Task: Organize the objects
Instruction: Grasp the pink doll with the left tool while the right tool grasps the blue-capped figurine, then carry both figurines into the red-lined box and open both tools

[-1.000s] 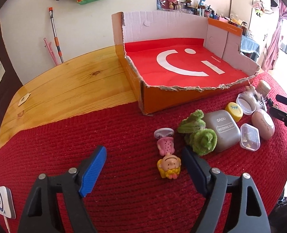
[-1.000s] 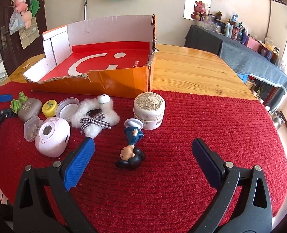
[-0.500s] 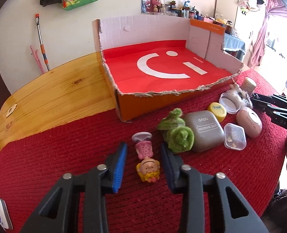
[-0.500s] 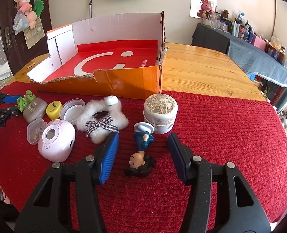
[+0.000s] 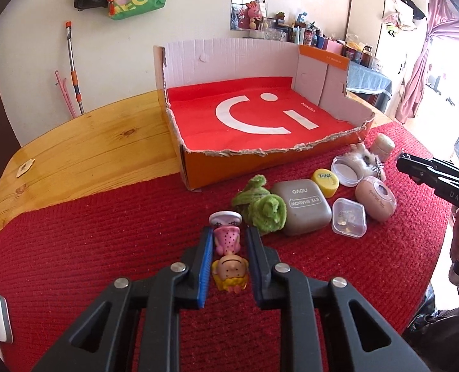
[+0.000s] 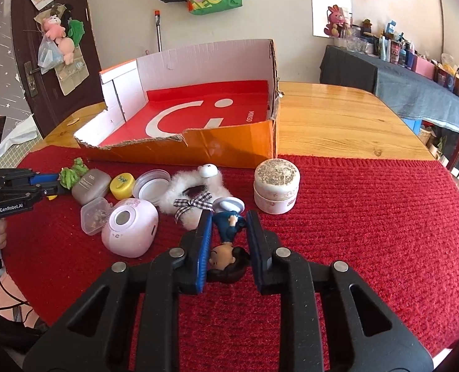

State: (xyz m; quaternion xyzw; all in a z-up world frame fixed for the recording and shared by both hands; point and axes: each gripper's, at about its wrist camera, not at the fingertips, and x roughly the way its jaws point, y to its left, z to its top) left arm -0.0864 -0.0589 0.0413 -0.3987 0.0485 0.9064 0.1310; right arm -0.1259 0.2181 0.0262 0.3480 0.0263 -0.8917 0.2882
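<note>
My left gripper [image 5: 228,237] is shut on a pink-dressed, yellow-haired girl figurine [image 5: 228,255] that lies on the red knitted cloth [image 5: 90,241]. My right gripper [image 6: 229,220] is shut on a blue-suited, dark-haired boy figurine [image 6: 228,241] lying on the same cloth [image 6: 369,232]. The open cardboard box with a red floor [image 5: 260,117] stands behind them; it also shows in the right wrist view [image 6: 198,114]. The left gripper also shows at the left edge of the right wrist view [image 6: 48,184].
On the cloth lie a green plush [image 5: 260,206], grey eye-shadow case [image 5: 304,206], yellow cap [image 5: 325,179], clear small box [image 5: 349,217], pink round device [image 6: 130,228], white fluffy bow toy [image 6: 195,193] and cream jar [image 6: 276,181]. Bare wooden table [image 6: 338,121] lies beyond.
Both grippers moved forward and closed: the left one onto the girl figurine, the right one onto the boy figurine. The other objects have not moved.
</note>
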